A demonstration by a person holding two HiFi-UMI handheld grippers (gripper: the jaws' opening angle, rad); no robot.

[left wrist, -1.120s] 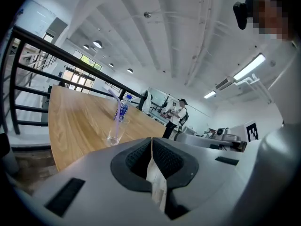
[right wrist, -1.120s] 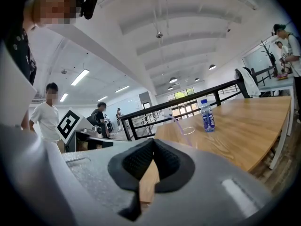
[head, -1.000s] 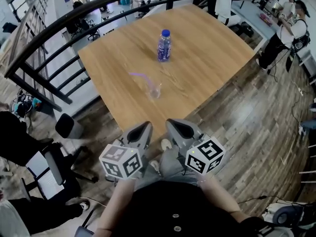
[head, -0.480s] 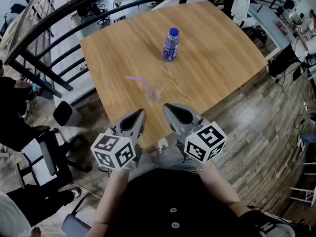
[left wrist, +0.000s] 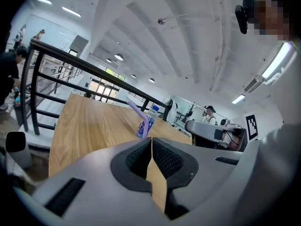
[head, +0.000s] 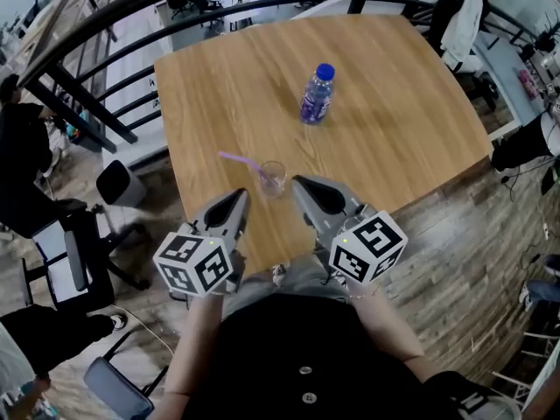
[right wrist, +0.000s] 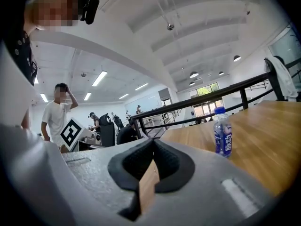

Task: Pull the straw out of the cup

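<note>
A clear plastic cup (head: 273, 178) stands near the front edge of the wooden table (head: 394, 138). A purple straw (head: 238, 162) sticks out of it and leans to the left. My left gripper (head: 239, 197) is shut and empty, just short of the cup on its left. Also shut and empty, my right gripper (head: 300, 185) sits just right of the cup. In the left gripper view the straw (left wrist: 135, 109) rises above the shut left gripper (left wrist: 151, 142), with the bottle (left wrist: 147, 120) behind it. The right gripper view shows the right gripper (right wrist: 153, 144) shut.
A blue-capped bottle (head: 317, 94) stands mid-table and shows again as the bottle (right wrist: 222, 133) in the right gripper view. A black railing (head: 105, 24) runs behind the table. An office chair (head: 122, 184) stands at the left edge. People stand farther off.
Both grippers have moved forward over the table's front edge, closer to the cup and on either side of it. Cup, straw and bottle have stayed put.
</note>
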